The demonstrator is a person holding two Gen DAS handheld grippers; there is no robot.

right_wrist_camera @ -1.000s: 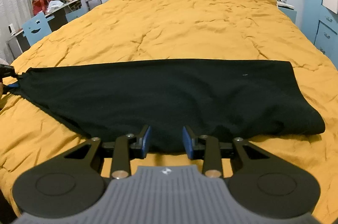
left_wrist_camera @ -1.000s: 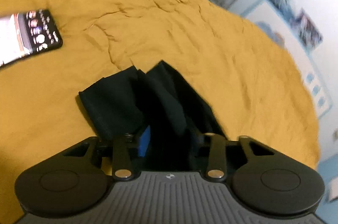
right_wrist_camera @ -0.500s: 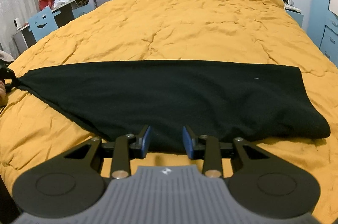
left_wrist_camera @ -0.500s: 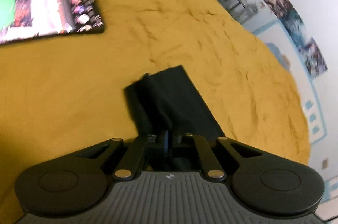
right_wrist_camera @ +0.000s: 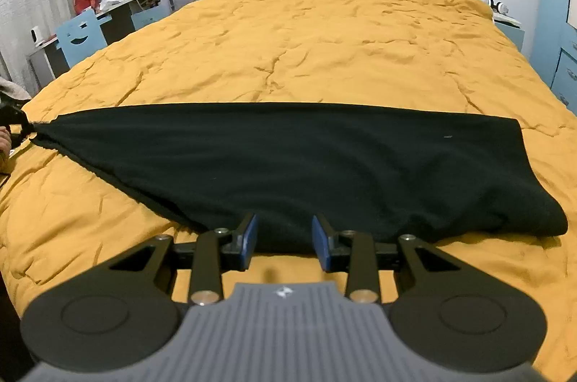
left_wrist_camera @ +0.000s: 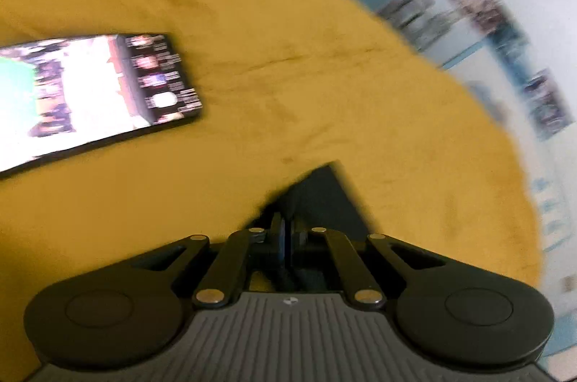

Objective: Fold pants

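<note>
the pants (right_wrist_camera: pixel 288 162) lie flat on the bed (right_wrist_camera: pixel 324 32), their long axis running across it from our left to our right, parallel to the near edge and just in from it. our left gripper (left_wrist_camera: pixel 285 237) is clenched on one end of them, the cloth drawn to a taut point at the left edge of the bed; a phone (left_wrist_camera: pixel 90 93) lies lit on the bed beyond it. our right gripper (right_wrist_camera: pixel 285 239) hangs released over the near hem at about mid-length, its blue pads apart with the hem just ahead of them and nothing held. the wide end of the pants lies off to its right. so the left holds, and the right is nearer the middle. against a second ago, the left jaws have closed on the cloth and pulled it straighter, while the right has hardly moved.
</note>
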